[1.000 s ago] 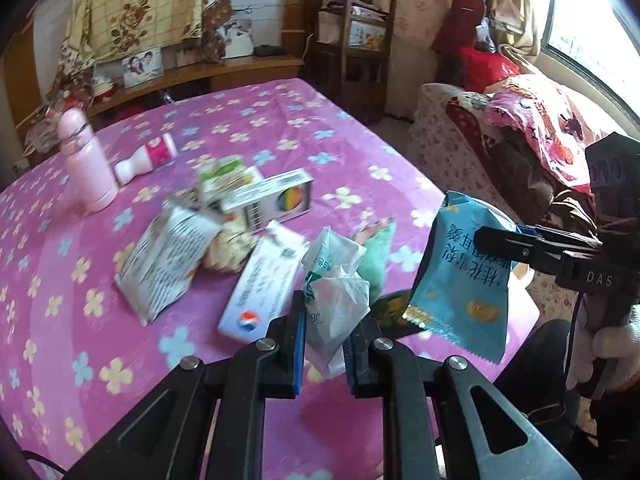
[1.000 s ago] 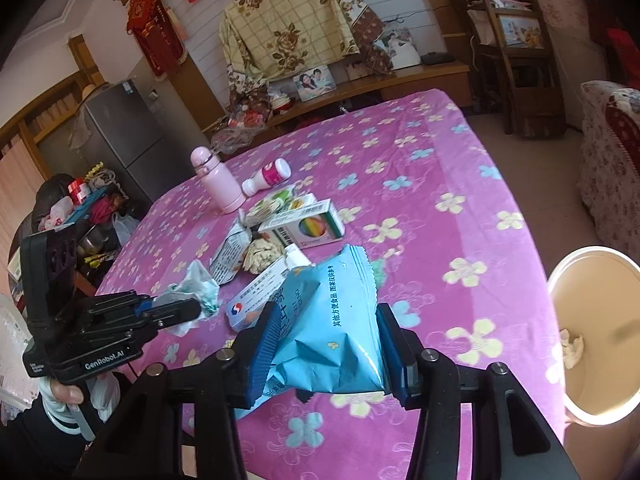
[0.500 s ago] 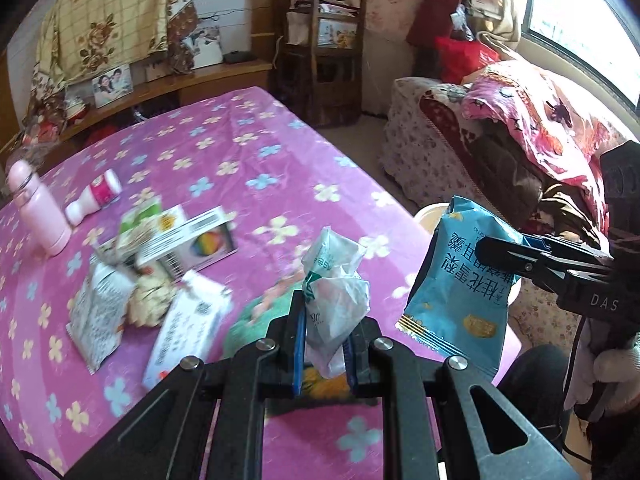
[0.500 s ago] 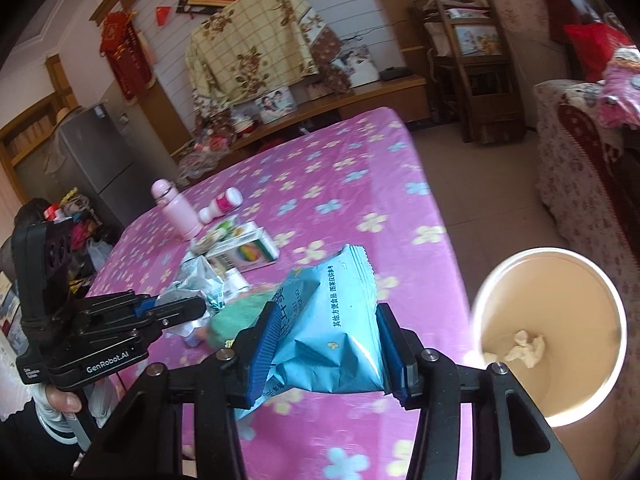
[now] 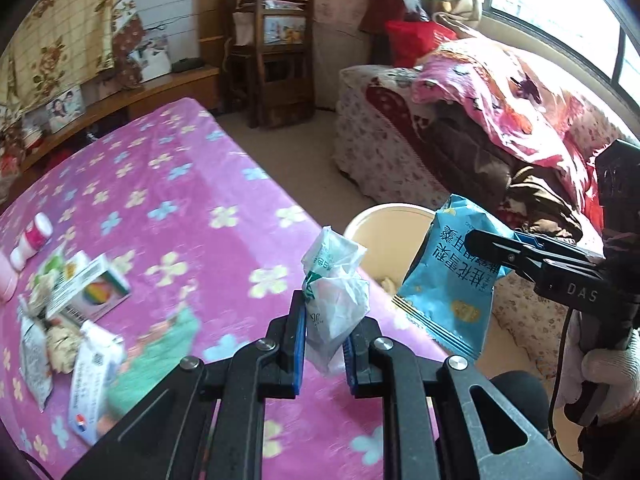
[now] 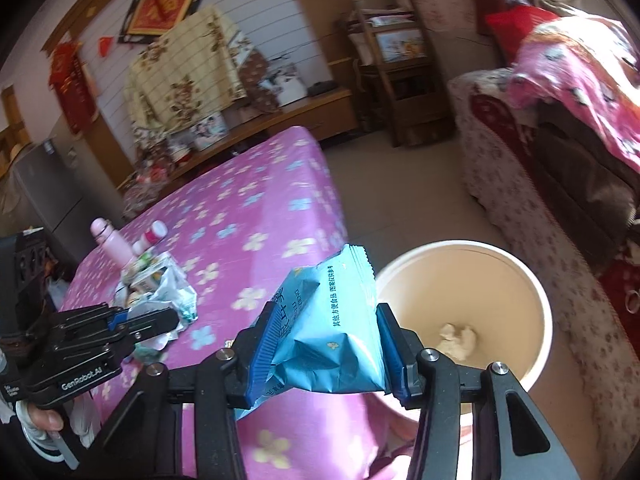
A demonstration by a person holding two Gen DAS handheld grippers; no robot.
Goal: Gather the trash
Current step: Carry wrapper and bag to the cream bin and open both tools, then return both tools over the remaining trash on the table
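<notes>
Room: cluttered living room, with a counter (image 5: 192,184) under a pink flowered cloth and a sofa (image 5: 500,128) beyond.
Left gripper (image 5: 325,344): jaws were clamped on a crumpled white wrapper (image 5: 336,296), held above the counter's near edge.
Right gripper (image 6: 322,344): jaws were closed on a blue bag (image 6: 328,328), pinched across its width, its long axis running away from the camera.
Bin (image 6: 520,280): one cream bin stood on the floor just off the counter's corner, open, with one pale wad (image 6: 458,340) inside.
Key relation: bin lay ahead and to the right of the blue bag, nearly under it; the right gripper looked nearer to it than the left.
Count: two pieces held, one per gripper; several boxes and packets (image 5: 86,292) remained on the counter, blurred, count uncertain; two bottles (image 6: 150,236) beside them.
</notes>
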